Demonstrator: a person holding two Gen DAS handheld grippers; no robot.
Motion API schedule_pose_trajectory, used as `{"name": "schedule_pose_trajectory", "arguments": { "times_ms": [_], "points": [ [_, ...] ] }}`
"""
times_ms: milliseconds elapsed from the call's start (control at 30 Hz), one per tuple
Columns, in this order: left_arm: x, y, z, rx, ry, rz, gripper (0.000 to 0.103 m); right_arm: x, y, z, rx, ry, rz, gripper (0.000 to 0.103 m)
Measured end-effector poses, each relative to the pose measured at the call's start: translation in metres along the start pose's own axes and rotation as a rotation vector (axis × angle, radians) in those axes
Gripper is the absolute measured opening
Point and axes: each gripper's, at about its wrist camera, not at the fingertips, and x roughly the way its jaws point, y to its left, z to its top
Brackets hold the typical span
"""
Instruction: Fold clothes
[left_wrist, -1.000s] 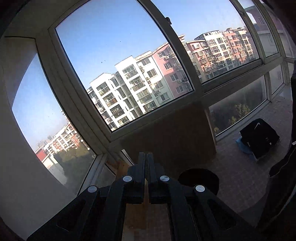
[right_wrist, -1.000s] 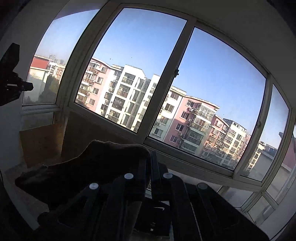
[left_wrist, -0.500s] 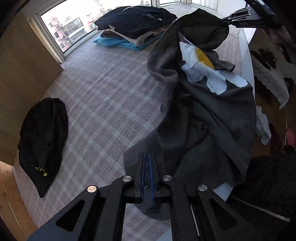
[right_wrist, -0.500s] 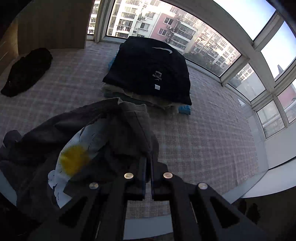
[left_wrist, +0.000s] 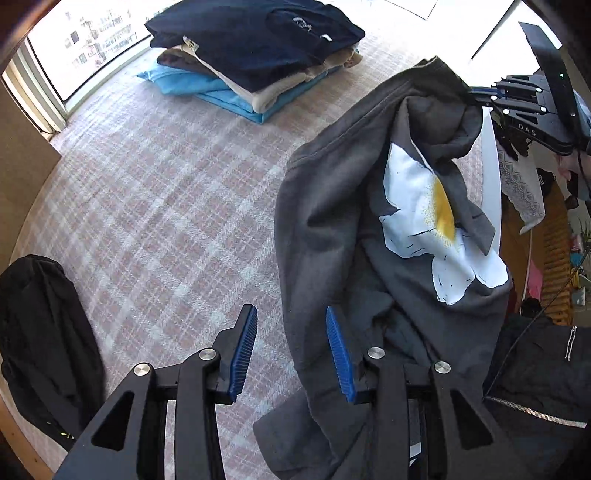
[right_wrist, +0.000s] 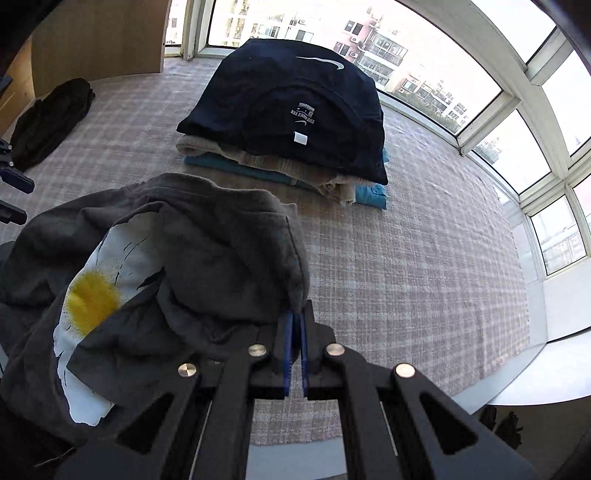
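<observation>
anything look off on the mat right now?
Yes: the grey sweatshirt lies crumpled, its flower print creased, part of it trailing past the plaid mat's edge. The right claw pinches one edge; the left claw, just opened, holds nothing. The black garment lies unfolded; the folded stack looks tidy.

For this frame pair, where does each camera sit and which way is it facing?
Left wrist: on the left gripper, aimed steeply down at the checked mat; its jaws, just opened, stand apart beside the grey sweatshirt.
Right wrist: on the right gripper, tilted down, shut on the sweatshirt's edge.
Shared: sweatshirt, folded stack, black garment; each sees the other gripper.
</observation>
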Motion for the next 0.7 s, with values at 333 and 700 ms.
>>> {"name": "schedule_pose_trajectory", "arguments": {
  "times_ms": [333,700],
  "points": [
    [0.039,0.007,0.023,-0.083,0.123,-0.114,0.038,0.029,-0.024,-0.001,-0.048,0.001,0.067,0.003],
    [0.007,0.013,0.008,-0.242,-0.048,-0.122,0.005,0.030,-0.037,-0.004,-0.063,-0.015,0.118,0.003]
  ]
}}
